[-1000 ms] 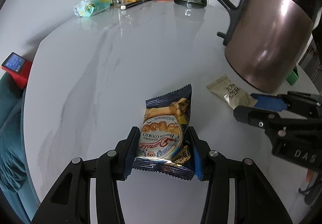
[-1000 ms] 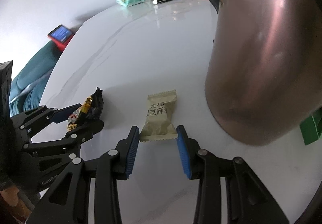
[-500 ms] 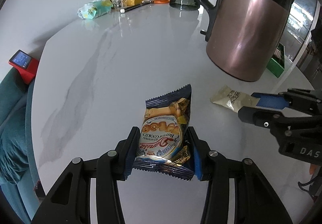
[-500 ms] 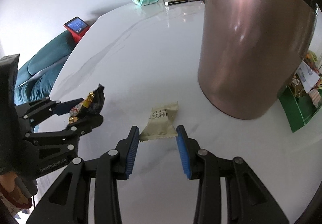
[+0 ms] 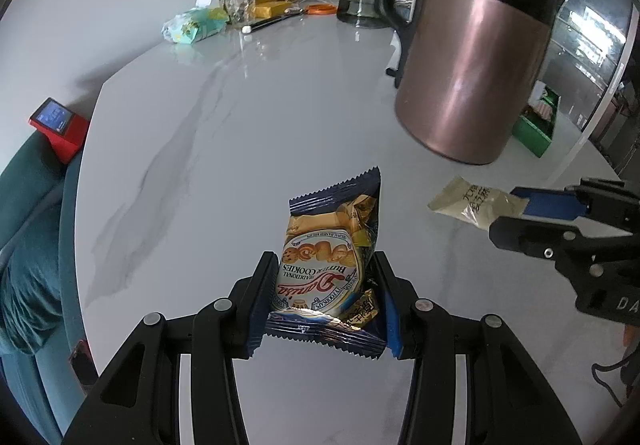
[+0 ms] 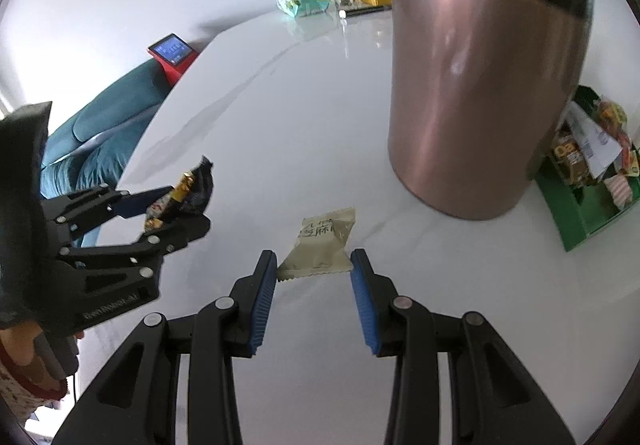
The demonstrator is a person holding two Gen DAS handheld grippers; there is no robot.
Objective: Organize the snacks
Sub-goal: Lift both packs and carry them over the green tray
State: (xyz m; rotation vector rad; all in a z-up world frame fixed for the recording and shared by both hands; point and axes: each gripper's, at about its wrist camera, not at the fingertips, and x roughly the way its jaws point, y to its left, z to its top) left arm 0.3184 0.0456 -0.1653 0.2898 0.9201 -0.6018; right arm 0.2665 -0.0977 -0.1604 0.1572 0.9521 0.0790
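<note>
White marble desk [image 5: 224, 149], teal sofa [image 6: 104, 133] and red screen gadget [image 5: 60, 125] off its left edge. Your left fingers [image 5: 326, 299] are clamped on the blue Danisa butter cookie pack [image 5: 332, 265], held clear above the desk. Your right fingers [image 6: 314, 287] pinch the tail end of a beige sesame candy wrapper [image 6: 324, 241], also lifted. Copper-and-black kettle [image 5: 472, 77] stands just beyond both. Green snack box [image 6: 588, 181] sits right of the kettle, already holding wrapped snacks. Far end of the desk: wipes pack [image 5: 192, 27], glass, gold tins, scissors.
</note>
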